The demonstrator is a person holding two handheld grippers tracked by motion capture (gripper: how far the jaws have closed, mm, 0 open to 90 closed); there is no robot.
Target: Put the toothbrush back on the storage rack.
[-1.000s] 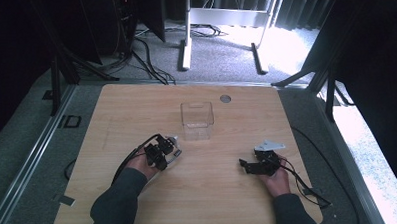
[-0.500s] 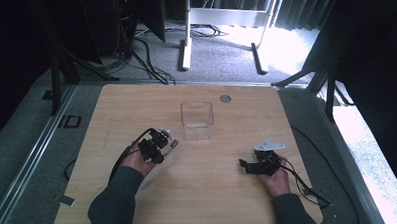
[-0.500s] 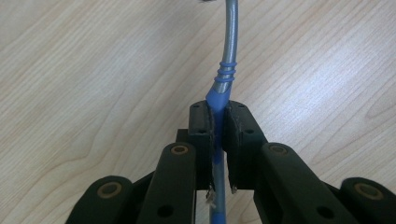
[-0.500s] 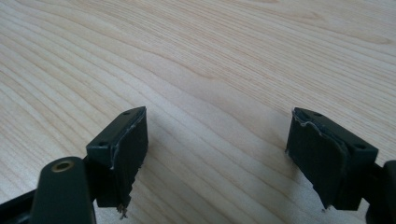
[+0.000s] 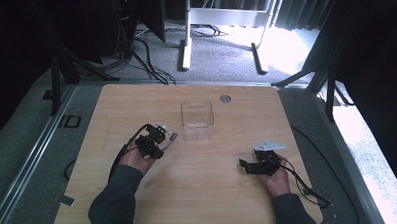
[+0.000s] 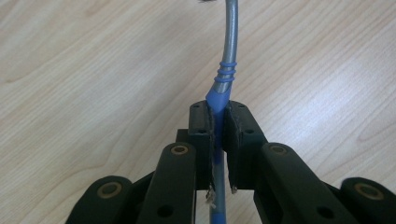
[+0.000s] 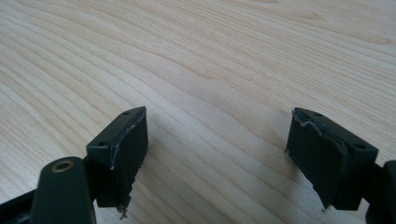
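Note:
My left gripper (image 6: 217, 112) is shut on a slim rod (image 6: 229, 42) with a blue ribbed grip and a grey curved shaft, which runs on past the jaw tips above the wood. In the high view the left gripper (image 5: 159, 137) hovers at the table's left middle, and the rod's pale end (image 5: 170, 138) points toward a clear plastic box (image 5: 197, 121) just to its right. My right gripper (image 7: 219, 120) is open over bare wood with nothing between its pads. It sits low at the front right of the table (image 5: 247, 165), its jaws pointing left.
The wooden table (image 5: 136, 104) has a small round grey disc (image 5: 225, 98) behind the box. Cables trail from both grippers across the front of the table. Dark floor, cables and metal stand legs lie beyond the far edge.
The left gripper has risen a little and drifted left with the rod still clamped in it. The right gripper has stayed where it was.

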